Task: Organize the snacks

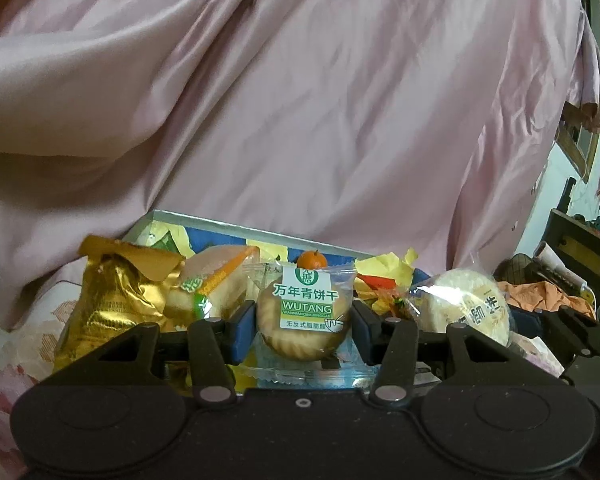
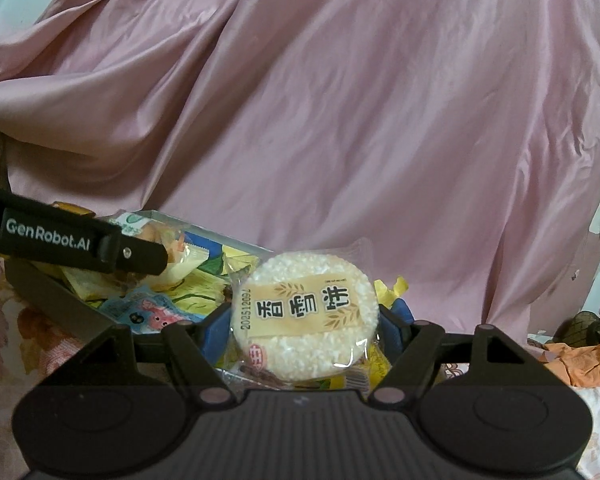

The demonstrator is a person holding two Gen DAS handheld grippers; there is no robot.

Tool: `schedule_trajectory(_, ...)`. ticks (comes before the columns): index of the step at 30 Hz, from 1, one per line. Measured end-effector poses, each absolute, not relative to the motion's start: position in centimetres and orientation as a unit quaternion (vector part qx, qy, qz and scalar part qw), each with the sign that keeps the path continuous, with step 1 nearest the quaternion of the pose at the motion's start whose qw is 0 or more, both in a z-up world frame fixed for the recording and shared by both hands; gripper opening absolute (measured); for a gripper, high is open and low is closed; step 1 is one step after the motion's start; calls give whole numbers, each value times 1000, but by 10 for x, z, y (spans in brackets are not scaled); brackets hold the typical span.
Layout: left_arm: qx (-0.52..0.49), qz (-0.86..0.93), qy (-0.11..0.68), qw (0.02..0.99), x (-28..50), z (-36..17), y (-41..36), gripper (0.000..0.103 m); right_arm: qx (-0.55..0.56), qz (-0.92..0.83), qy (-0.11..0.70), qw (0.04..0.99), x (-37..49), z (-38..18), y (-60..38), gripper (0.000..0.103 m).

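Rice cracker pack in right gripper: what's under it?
Under the rice cracker pack: yellow wrappers and a clear packet edge in the snack box. The rest is covered.

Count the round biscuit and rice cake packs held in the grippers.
2: WUTANG biscuit pack between the left gripper fingers; rice cake pack between the right gripper fingers. Others may lie hidden.

left gripper [image 1: 303, 330] points slightly downward, its blue pads [image 1: 242, 330] closed on the sides of a wrapped biscuit [image 1: 304, 320]. right gripper [image 2: 305, 334] is pitched much the same, jaws set wider, clamped on a wrapped rice cake [image 2: 306, 316] held upright between them.
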State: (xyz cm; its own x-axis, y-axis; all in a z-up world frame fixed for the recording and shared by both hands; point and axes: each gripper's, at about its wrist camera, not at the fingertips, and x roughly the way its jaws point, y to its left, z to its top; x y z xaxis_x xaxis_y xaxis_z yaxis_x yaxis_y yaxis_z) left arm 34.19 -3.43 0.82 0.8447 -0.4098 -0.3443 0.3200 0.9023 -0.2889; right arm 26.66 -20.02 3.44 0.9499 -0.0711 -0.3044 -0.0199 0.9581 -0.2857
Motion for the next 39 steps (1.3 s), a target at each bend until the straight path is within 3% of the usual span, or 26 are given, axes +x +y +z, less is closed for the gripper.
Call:
schedule_trajectory(3, -113, -191, 198, 955, 341, 9, -35, 55, -145, -13, 162, 976, 269, 34, -200, 78)
schedule_trajectory(7, -119, -194, 183, 956, 338, 15, -33, 69, -144, -12, 167, 975, 271, 36, -200, 80)
schedule_trajectory(9, -127, -195, 181, 956, 337, 17, -32, 71, -144, -12, 170, 975, 272, 36, -200, 82)
schedule_trajectory(22, -139, -181, 155, 961, 325, 32, -31, 101, -111, -14, 169, 979, 272, 45, -206, 98)
schedule_trajectory(26, -144, -171, 150, 963, 319, 39, -31, 102, -85, -20, 160, 983, 265, 52, -213, 103)
schedule_trajectory(39, -151, -143, 148, 967, 292, 64, -28, 102, -24, -43, 123, 991, 239, 82, -236, 103)
